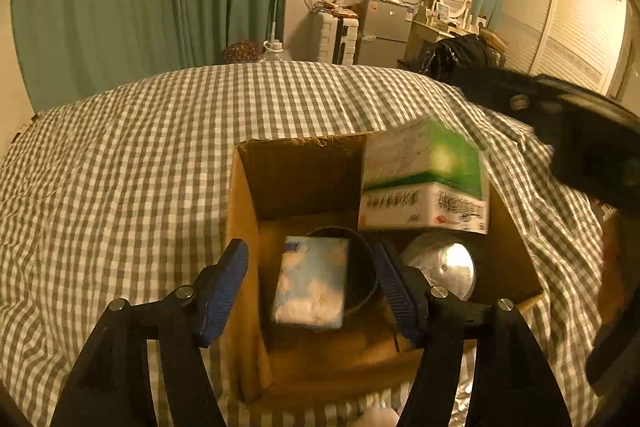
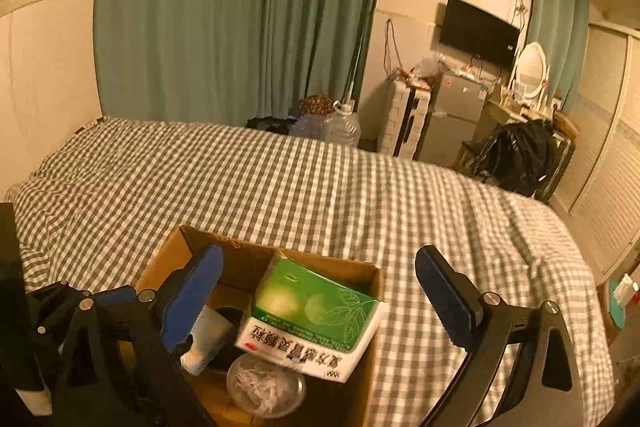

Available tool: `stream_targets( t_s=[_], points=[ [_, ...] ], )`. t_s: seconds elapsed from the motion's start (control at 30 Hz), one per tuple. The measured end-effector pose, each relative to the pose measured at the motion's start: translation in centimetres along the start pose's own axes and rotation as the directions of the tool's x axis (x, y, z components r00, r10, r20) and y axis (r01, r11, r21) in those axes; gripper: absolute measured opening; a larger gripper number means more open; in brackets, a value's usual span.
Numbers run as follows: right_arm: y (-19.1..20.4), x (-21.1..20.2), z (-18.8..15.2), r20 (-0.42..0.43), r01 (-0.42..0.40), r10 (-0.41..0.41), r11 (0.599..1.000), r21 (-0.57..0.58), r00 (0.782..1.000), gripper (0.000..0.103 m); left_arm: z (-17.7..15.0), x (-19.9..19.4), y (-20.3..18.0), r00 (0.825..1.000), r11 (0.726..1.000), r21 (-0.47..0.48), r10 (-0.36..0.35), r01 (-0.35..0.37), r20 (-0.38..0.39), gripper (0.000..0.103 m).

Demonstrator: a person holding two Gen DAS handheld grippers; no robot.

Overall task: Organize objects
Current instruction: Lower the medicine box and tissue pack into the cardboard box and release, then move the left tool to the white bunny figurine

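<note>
Open-topped cardboard box (image 1: pixel 280 179), brown corrugated walls with a rough torn rim, sits on a bed covered by a grey-and-white gingham sheet (image 1: pixel 120 167); cloth is soft and lightly wrinkled.

Box contents:
- Green-and-white carton (image 1: pixel 424 179), rectangular, glossy printed card with leaf graphics and dark lettering on its white side. It leans tilted against the box's far right corner, its top edge above the rim. Slightly motion-blurred in the left wrist view.
- Soft plastic-wrapped tissue pack (image 1: pixel 312 283), pale blue with white cloud shapes, flat rectangular, resting across a dark round bowl (image 1: pixel 362 267) on the box floor.
- Clear round plastic container (image 2: pixel 264 385), domed and shiny, holding pale shredded-looking material, just beside the bowl and below the carton.

Left tool (image 1: pixel 310 291): black linkage arms, blue ribbed pads, jaws spread wide above the box with the tissue pack seen between them; nothing gripped, and contact with the pack cannot be judged.

Right tool (image 2: pixel 320 303): jaws likewise spread wide and empty, left pad over the box interior, right pad out over the sheet. The carton lies between and beyond the pads, not touching either.

Background: green pleated curtains (image 2: pixel 240 19), dark wall-mounted screen (image 2: pixel 478 31)
</note>
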State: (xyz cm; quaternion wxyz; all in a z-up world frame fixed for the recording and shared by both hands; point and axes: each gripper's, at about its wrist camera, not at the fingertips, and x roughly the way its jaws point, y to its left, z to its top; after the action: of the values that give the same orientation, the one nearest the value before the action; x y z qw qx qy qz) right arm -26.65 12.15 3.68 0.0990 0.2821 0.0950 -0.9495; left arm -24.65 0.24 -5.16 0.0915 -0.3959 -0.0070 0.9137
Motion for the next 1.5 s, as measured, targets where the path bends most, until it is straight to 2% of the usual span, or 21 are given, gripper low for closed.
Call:
stream_targets(
  t_s=[0.27, 0.47, 0.7, 0.93, 1.07, 1.3, 1.5],
  points=[
    [-0.6, -8.2, 0.6, 0.036, 0.025, -0.024, 0.999, -0.029, 0.999, 0.098, -0.8, -6.8, -0.8, 0.996, 0.999, -0.006, 0.043, -0.042, 0.08, 0.079],
    [-1.0, -13.9, -1.9, 0.034, 0.025, -0.024, 0.999, -0.028, 0.999, 0.098, -2.7, -10.6, -0.9, 0.993, 0.998, -0.027, 0.058, -0.056, 0.098, 0.08],
    [-0.4, -17.4, -5.7, -0.007, 0.024, -0.024, 0.999, -0.023, 1.0, 0.098, -5.5, -12.7, -0.6, 0.994, 0.997, -0.058, 0.06, -0.055, 0.094, 0.083],
    [1.0, -17.6, -11.6, -0.086, 0.019, -0.018, 1.0, 0.014, 0.996, 0.098, -9.6, -12.4, -1.3, 0.989, 0.992, -0.057, 0.12, -0.116, 0.09, 0.087],
    [1.8, -15.9, -15.0, -0.157, 0.02, -0.016, 1.0, 0.021, 0.987, 0.098, -12.2, -10.8, -1.9, 0.993, 0.994, -0.036, 0.103, -0.101, 0.064, 0.087],
    [2.0, -11.9, -20.0, -0.308, 0.054, -0.043, 0.998, 0.03, 0.951, 0.098, -15.2, -7.2, -2.4, 0.995, 0.995, 0.016, 0.1, -0.1, 0.003, 0.087],
    [2.3, -9.6, -21.5, -0.369, 0.057, -0.05, 0.998, 0.009, 0.928, 0.098, -16.5, -5.1, -2.6, 0.997, 0.997, 0.027, 0.071, -0.071, -0.027, 0.087]
  ],
)
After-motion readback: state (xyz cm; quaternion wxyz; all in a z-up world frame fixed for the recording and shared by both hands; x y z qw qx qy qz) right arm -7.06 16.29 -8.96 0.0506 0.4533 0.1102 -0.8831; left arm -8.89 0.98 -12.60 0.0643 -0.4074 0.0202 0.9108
